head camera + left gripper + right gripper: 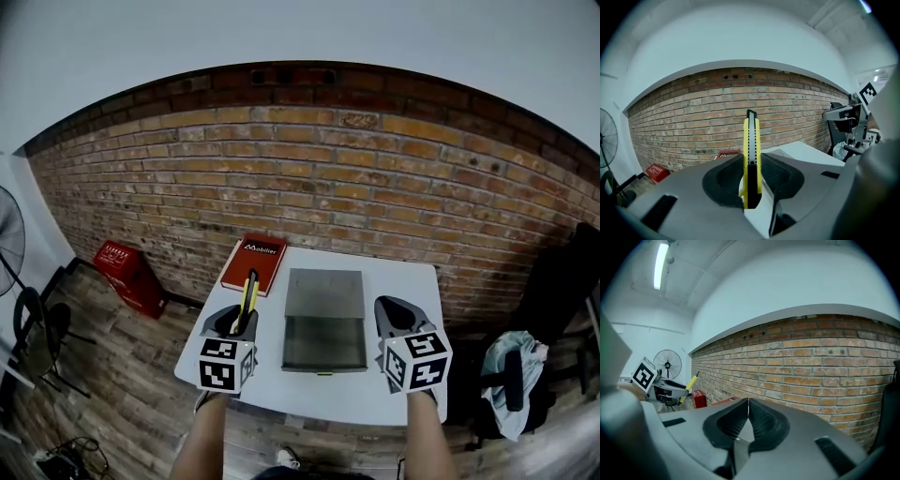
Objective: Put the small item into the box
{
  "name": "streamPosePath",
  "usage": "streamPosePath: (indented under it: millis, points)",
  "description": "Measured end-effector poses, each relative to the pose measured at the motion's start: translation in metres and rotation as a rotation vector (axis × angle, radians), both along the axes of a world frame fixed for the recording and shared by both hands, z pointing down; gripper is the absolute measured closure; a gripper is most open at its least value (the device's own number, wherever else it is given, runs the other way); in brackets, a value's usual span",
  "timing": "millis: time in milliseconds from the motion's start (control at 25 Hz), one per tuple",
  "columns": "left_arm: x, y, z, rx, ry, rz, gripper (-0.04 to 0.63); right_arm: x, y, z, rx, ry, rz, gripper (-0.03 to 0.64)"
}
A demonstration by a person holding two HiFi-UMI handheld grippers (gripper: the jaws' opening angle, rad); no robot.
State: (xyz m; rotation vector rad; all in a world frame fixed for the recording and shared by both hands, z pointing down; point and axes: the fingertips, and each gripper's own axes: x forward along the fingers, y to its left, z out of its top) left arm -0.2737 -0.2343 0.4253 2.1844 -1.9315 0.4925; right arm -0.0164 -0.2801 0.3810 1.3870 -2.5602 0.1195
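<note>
Two forearms, mine, reach forward over the near edge of the white table, each carrying one gripper that points toward the brick wall and dips slightly.

- My left gripper: jaws clamped on a yellow-and-black utility knife. The knife stands edge-on between the pads with its tip sticking out past them. It is held in the air, just left of the grey box.
- My right gripper: jaws pressed together, nothing between them, just right of the box.
- Box: open, on the table between both grippers.
- Red book: far left corner of the table; white cover print reads "Mobilier".
- Red crate: on the floor; lettering too small to read.
</note>
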Motion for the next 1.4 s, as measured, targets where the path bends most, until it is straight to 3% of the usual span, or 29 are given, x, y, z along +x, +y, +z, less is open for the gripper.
streamPosePath:
  millis: [320,640,800,1400]
  points:
    - [-0.018,-0.026,0.003,0.000,0.017,0.092,0.465,-0.019,0.003,-0.001,-0.004,0.011,0.085,0.597]
    - [0.014,-0.039,0.006,-0.005,0.011,0.165,0.465,0.000,0.003,-0.002,0.000,-0.015,0.125,0.597]
    - [0.027,-0.047,0.004,0.002,0.003,0.162,0.465,0.011,-0.007,-0.005,0.025,0.011,0.120,0.597]
    - [0.062,-0.073,-0.002,0.015,-0.020,0.124,0.465,0.056,-0.043,-0.007,0.021,-0.035,0.098,0.597]
